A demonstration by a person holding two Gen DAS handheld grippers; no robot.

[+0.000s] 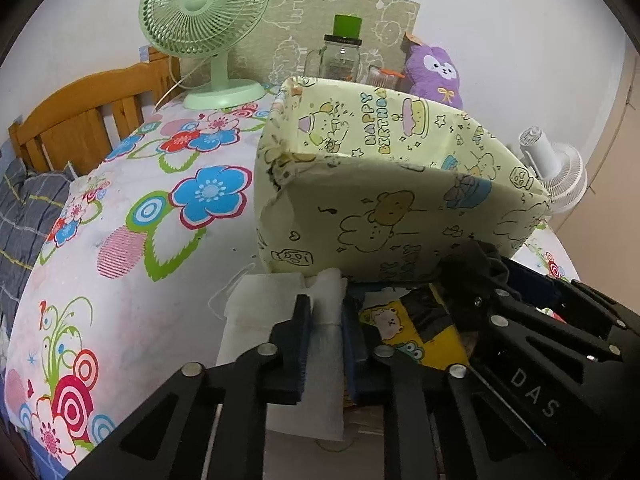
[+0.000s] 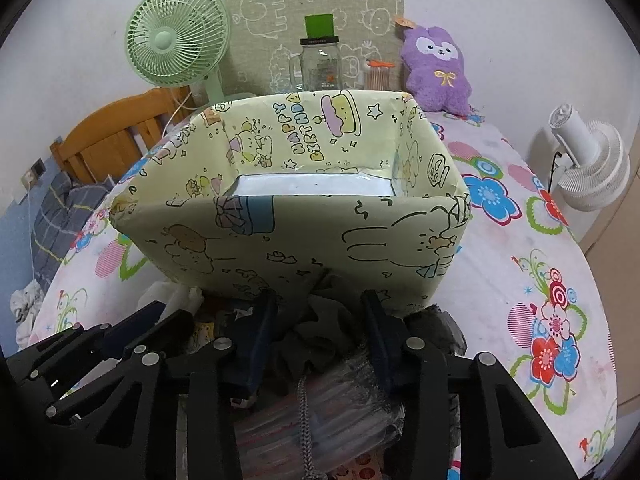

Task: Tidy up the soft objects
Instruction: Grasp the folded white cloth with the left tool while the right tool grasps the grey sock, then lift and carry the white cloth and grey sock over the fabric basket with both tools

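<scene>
A pale yellow cartoon-print box (image 1: 400,200) stands open on the flowered table; in the right wrist view the box (image 2: 296,236) is right ahead and looks empty. My left gripper (image 1: 326,344) is shut on a folded white cloth (image 1: 276,312) lying by the box's near left corner. My right gripper (image 2: 320,340) is open around a dark crumpled cloth (image 2: 316,340) on a pile of soft items below the box's front wall. The right gripper (image 1: 532,336) also shows in the left wrist view, next to a yellow cartoon pouch (image 1: 416,328).
At the back stand a green desk fan (image 2: 176,40), a glass jar with green lid (image 2: 320,60), a purple plush toy (image 2: 436,68) and a white fan (image 2: 592,160). A wooden headboard (image 1: 80,120) is at the left. The flowered tablecloth (image 2: 520,280) surrounds the box.
</scene>
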